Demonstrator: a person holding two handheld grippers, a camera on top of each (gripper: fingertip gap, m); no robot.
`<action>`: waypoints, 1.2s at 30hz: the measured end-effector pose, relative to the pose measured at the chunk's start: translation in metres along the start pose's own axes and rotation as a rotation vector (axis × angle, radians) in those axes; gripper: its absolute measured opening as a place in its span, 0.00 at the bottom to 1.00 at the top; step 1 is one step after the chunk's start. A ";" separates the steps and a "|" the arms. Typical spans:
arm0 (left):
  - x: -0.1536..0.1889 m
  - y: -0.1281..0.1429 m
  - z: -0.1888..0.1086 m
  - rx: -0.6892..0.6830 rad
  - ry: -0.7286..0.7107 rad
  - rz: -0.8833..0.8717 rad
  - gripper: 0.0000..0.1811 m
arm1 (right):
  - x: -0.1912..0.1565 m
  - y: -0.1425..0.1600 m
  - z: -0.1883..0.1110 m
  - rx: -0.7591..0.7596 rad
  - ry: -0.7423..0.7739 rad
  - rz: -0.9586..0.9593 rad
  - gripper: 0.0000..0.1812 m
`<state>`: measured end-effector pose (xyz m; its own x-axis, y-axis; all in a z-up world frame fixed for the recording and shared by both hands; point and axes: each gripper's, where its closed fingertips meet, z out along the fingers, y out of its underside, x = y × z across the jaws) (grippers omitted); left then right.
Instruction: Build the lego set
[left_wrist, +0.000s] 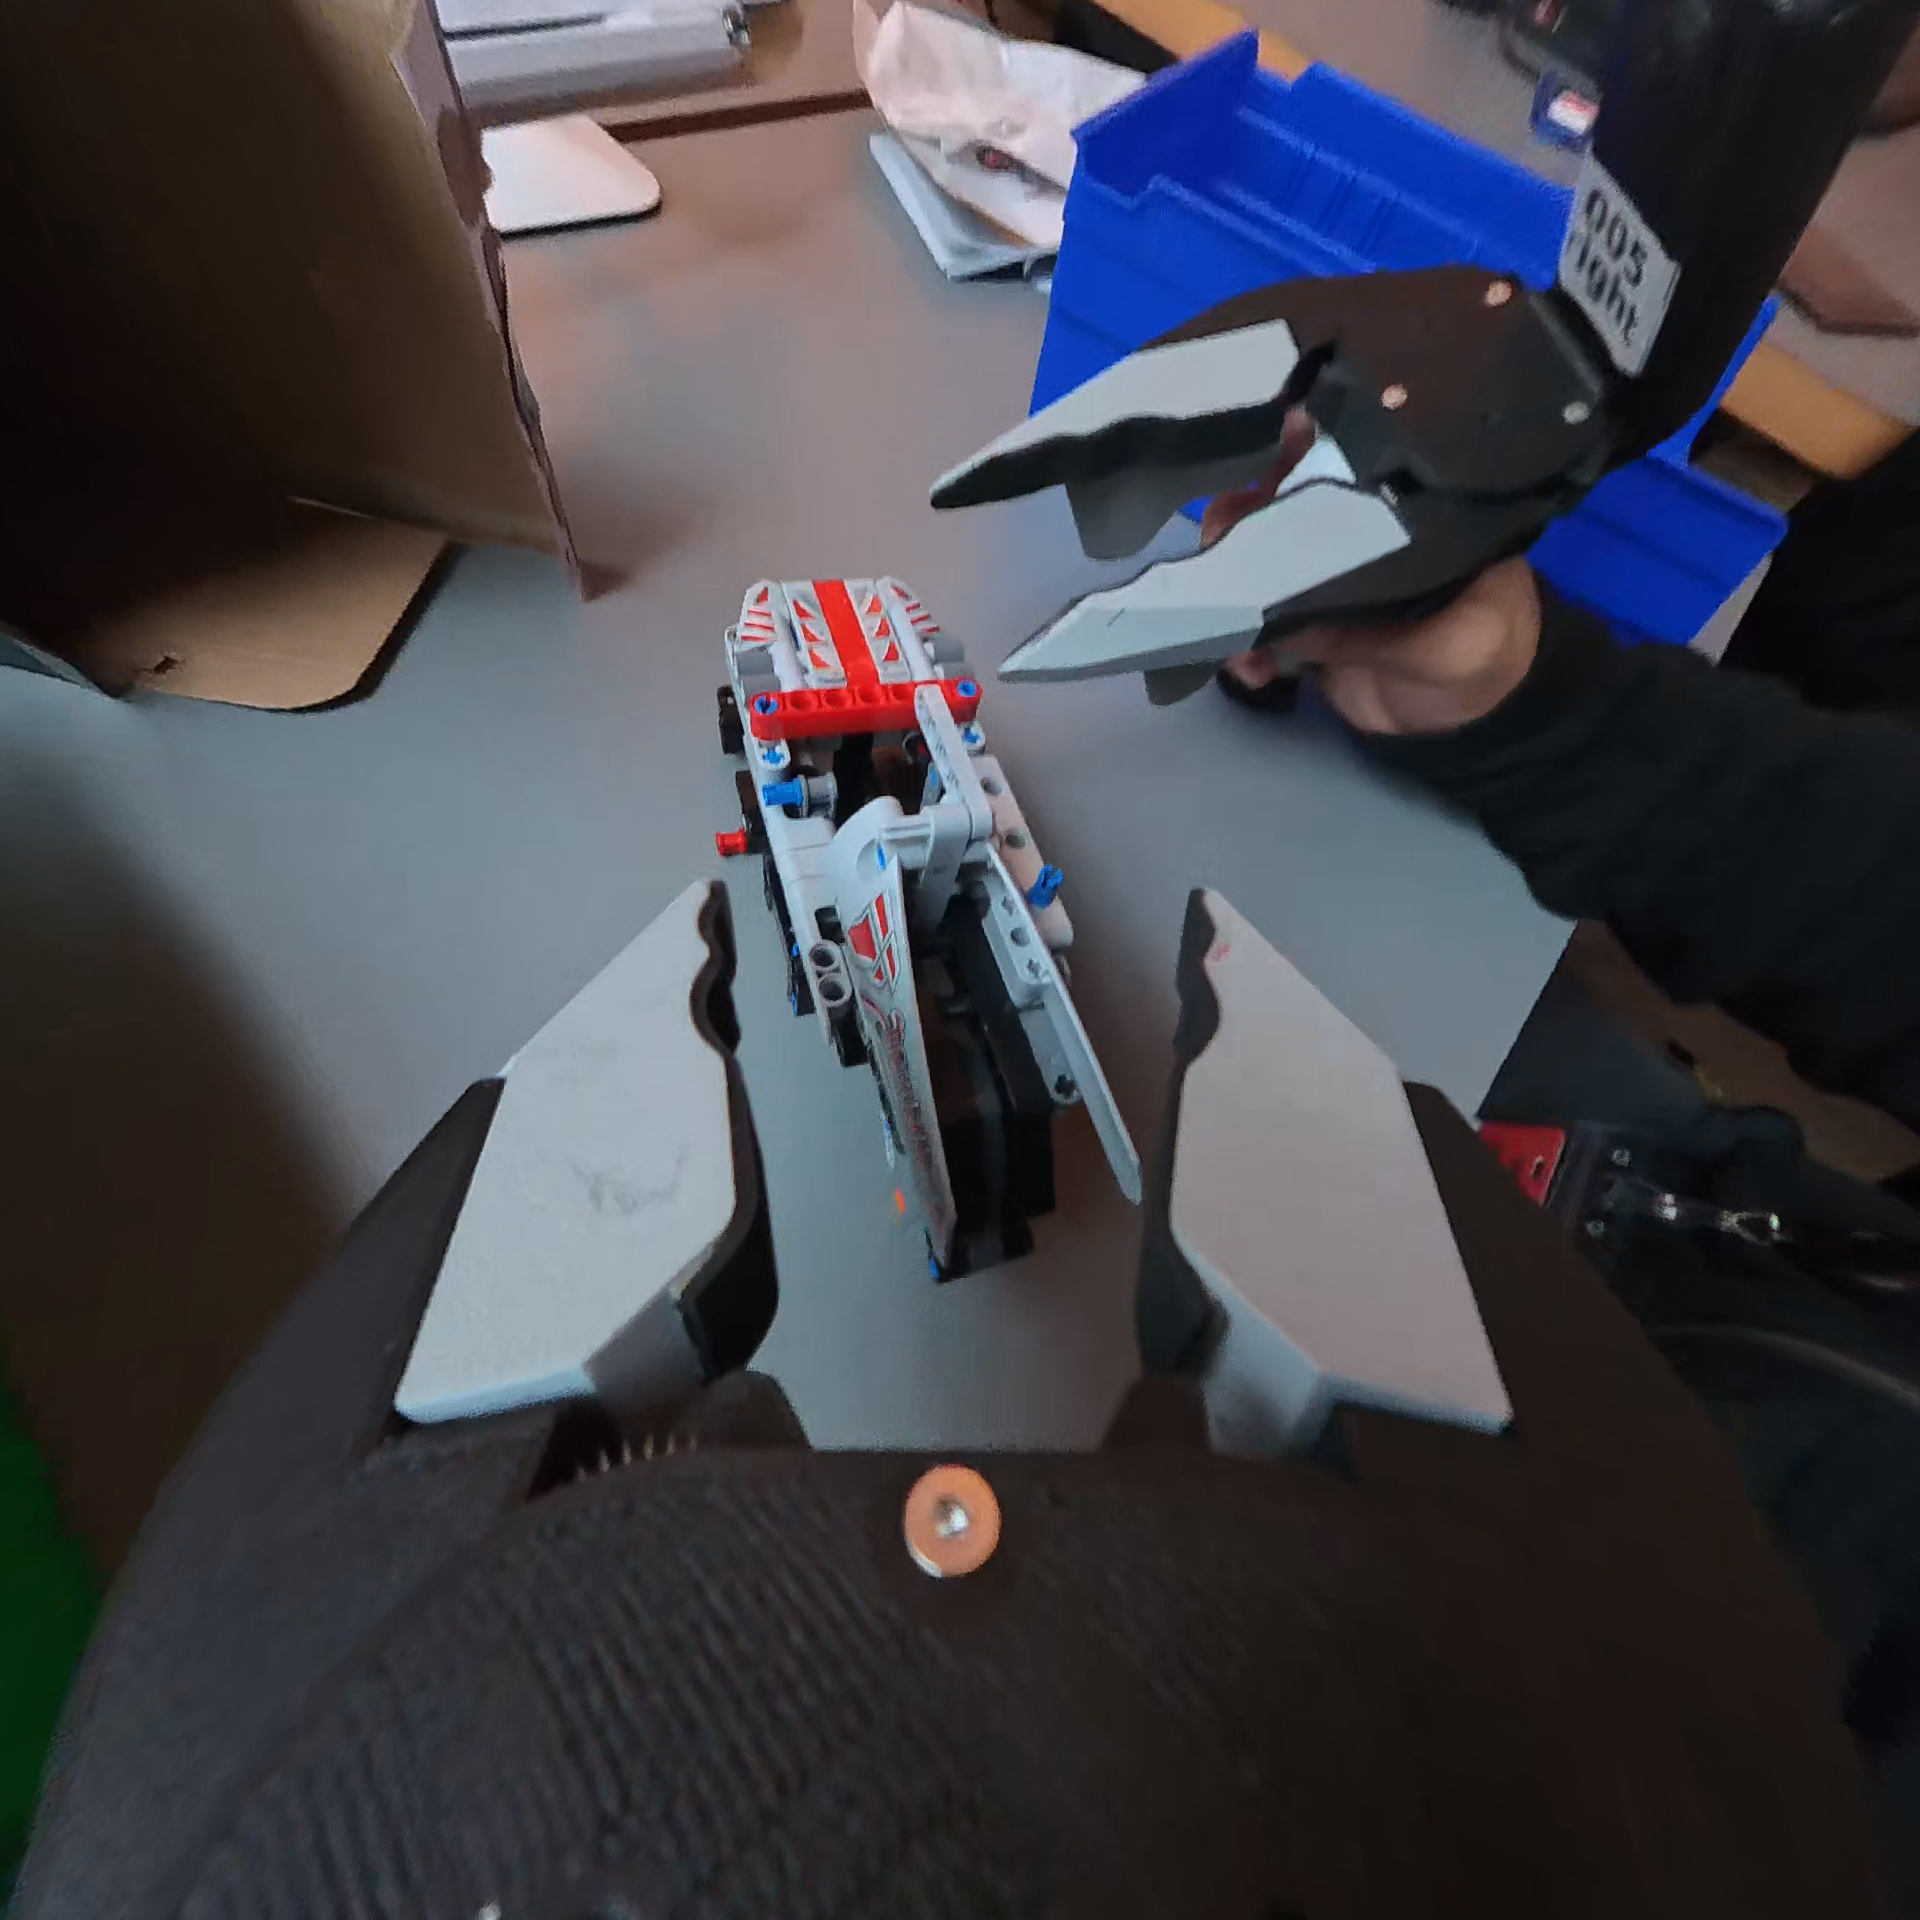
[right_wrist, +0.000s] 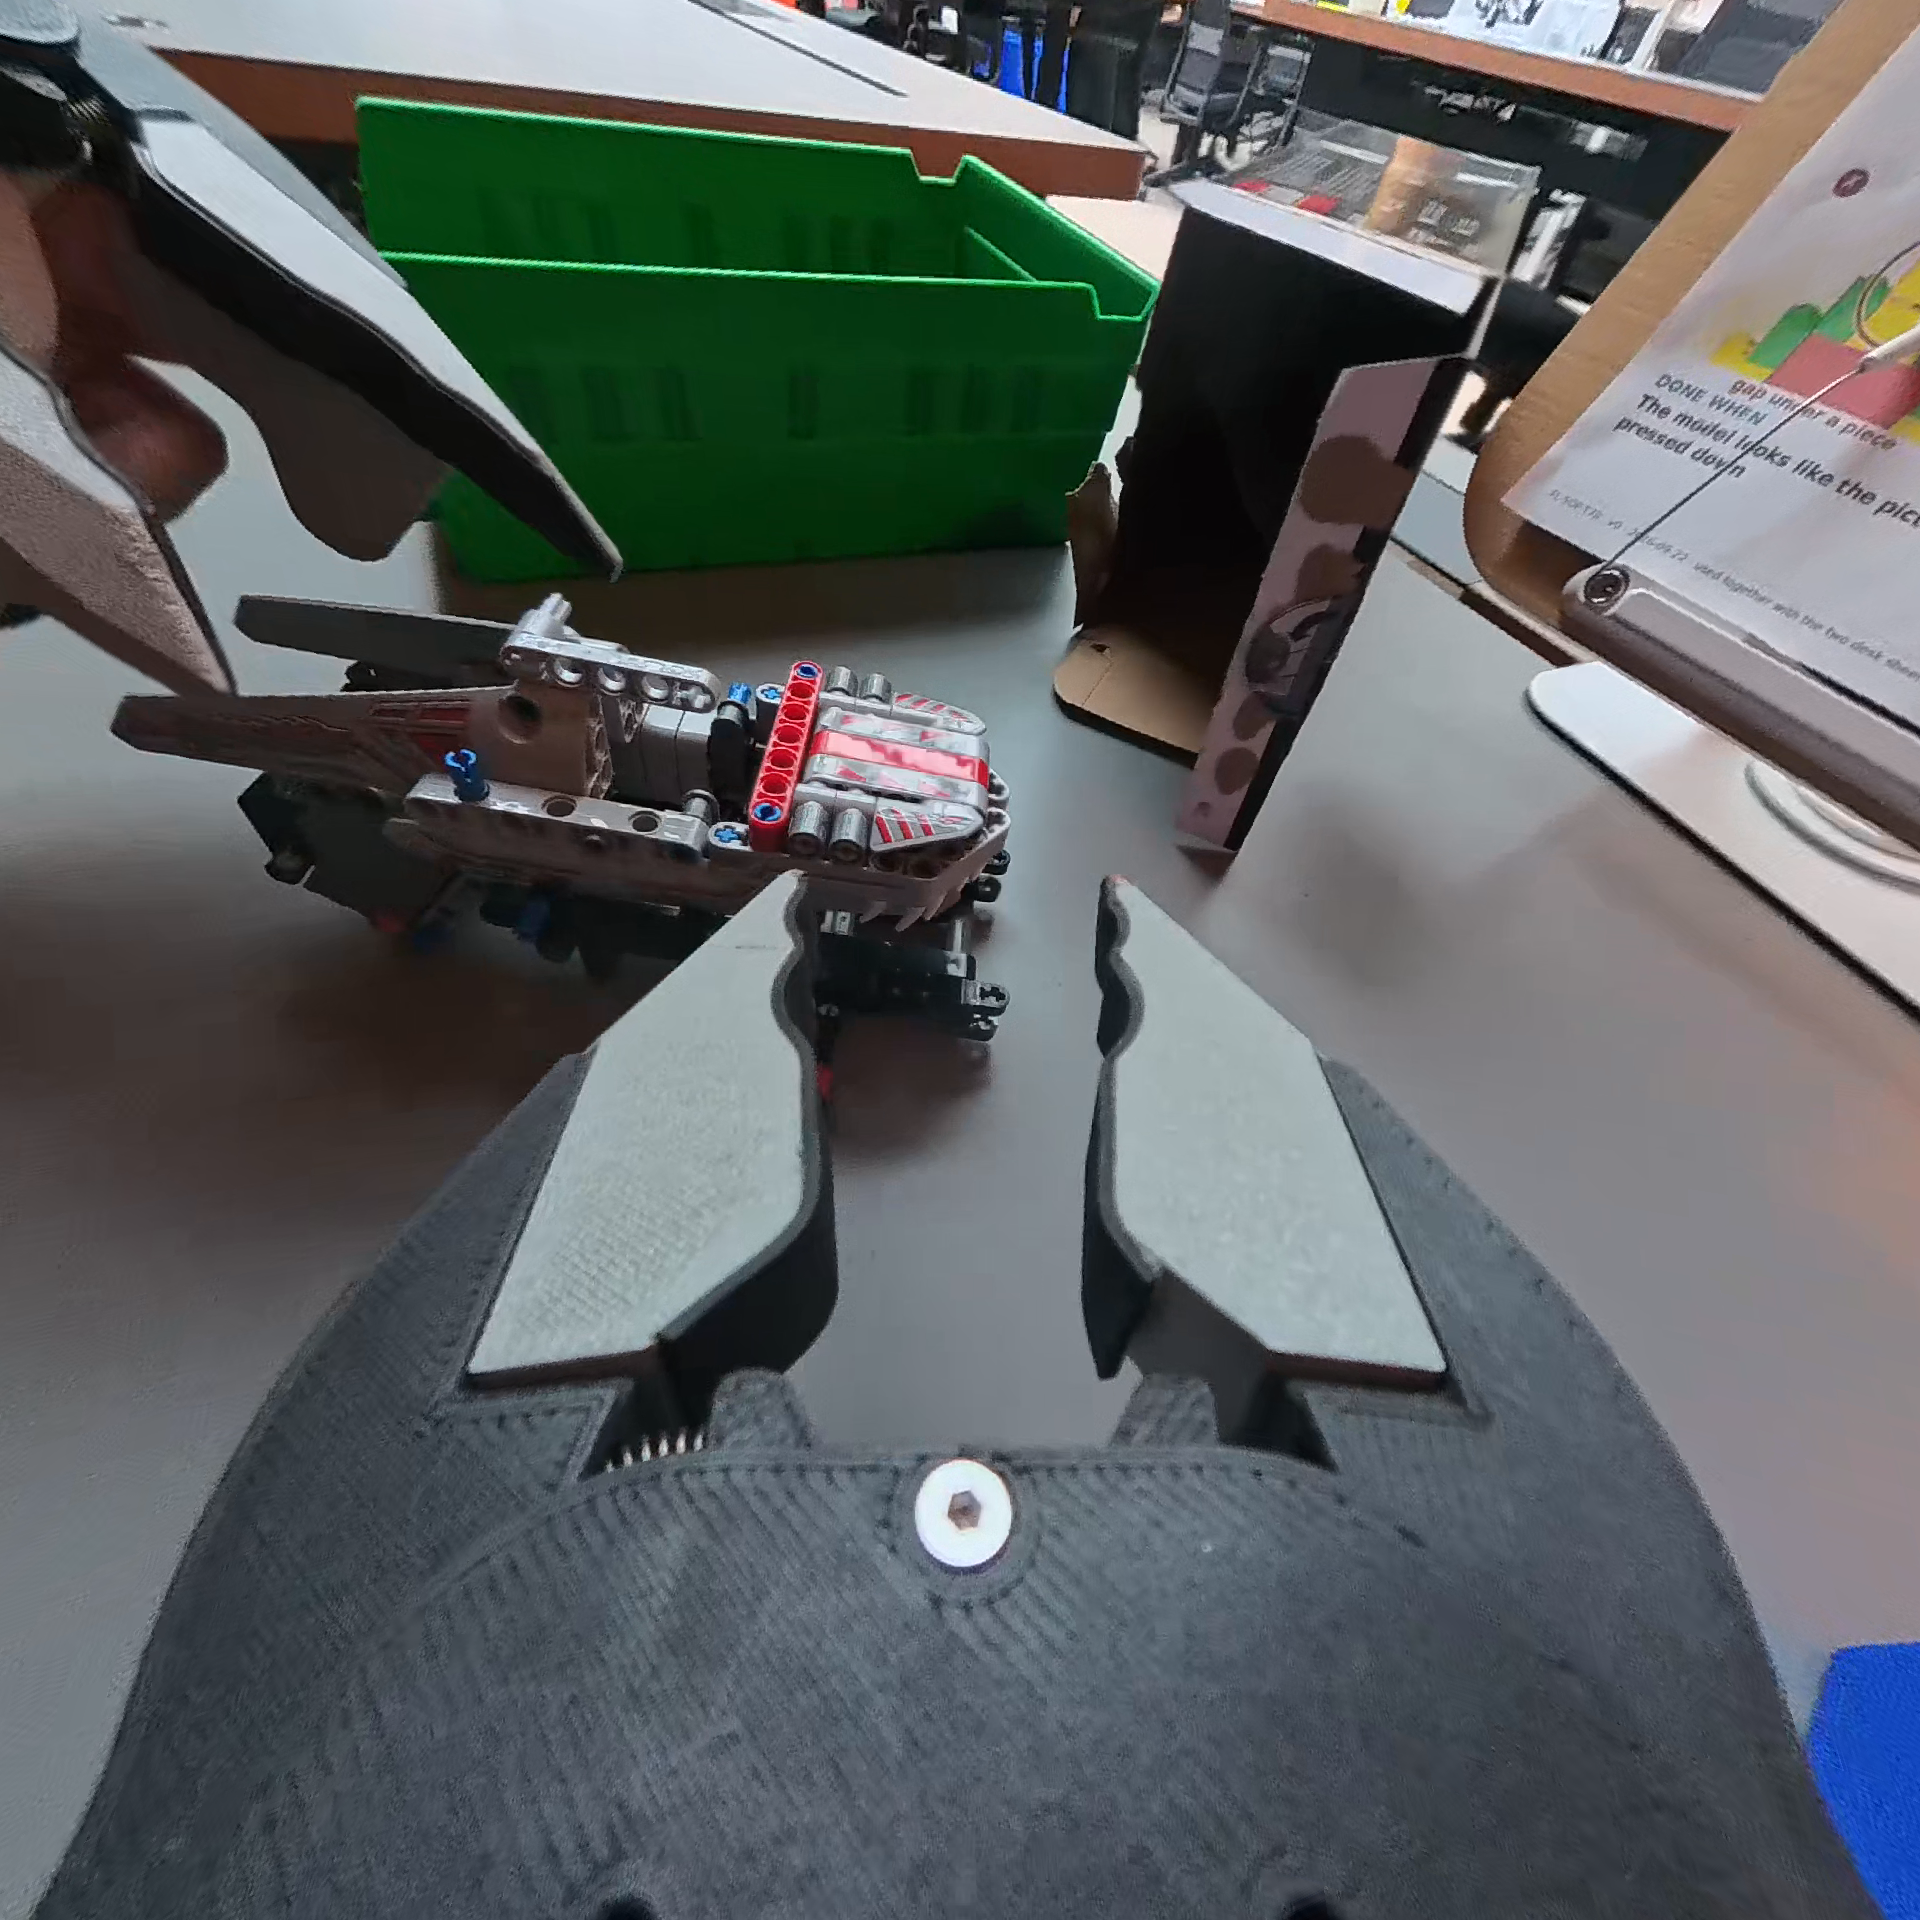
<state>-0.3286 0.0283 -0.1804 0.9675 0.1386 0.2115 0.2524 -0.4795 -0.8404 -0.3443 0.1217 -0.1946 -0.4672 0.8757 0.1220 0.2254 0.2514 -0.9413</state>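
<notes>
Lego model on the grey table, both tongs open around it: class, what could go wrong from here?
1. The long side panels jut out loosely; the closing left tongs could bend them off.
2. The right tongs sit beside the model's front, so a push might slide it across the table.

model (right_wrist: 665, 769) is grey with red stripes, a red beam and blue pins; bin (right_wrist: 748, 343) green, other bin (left_wrist: 1299, 208) blue; table (right_wrist: 1351, 1039) dark grey

The light is soft and even, like daylight from above. Soft shadows lie on the grey table (right_wrist: 1351, 1039) under the lego model (right_wrist: 644, 790). Both views bend strongly at the edges, where the corners are blurred and dim.
</notes>
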 end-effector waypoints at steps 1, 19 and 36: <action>0.001 0.004 0.000 -0.024 0.012 0.010 0.46 | -0.001 -0.001 0.001 0.006 0.006 -0.015 0.28; 0.014 0.008 -0.026 -0.097 0.136 -0.005 0.37 | -0.036 -0.013 -0.046 -0.065 0.063 0.076 0.29; -0.128 0.071 -0.081 -0.262 -0.395 -0.128 0.30 | 0.018 0.094 -0.216 -0.699 0.467 0.189 0.12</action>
<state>-0.4337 -0.0937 -0.2264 0.8615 0.5044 0.0573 0.4135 -0.6317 -0.6557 -0.1472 0.2505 -0.2133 -0.0038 0.9697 0.2443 0.8102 0.1462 -0.5677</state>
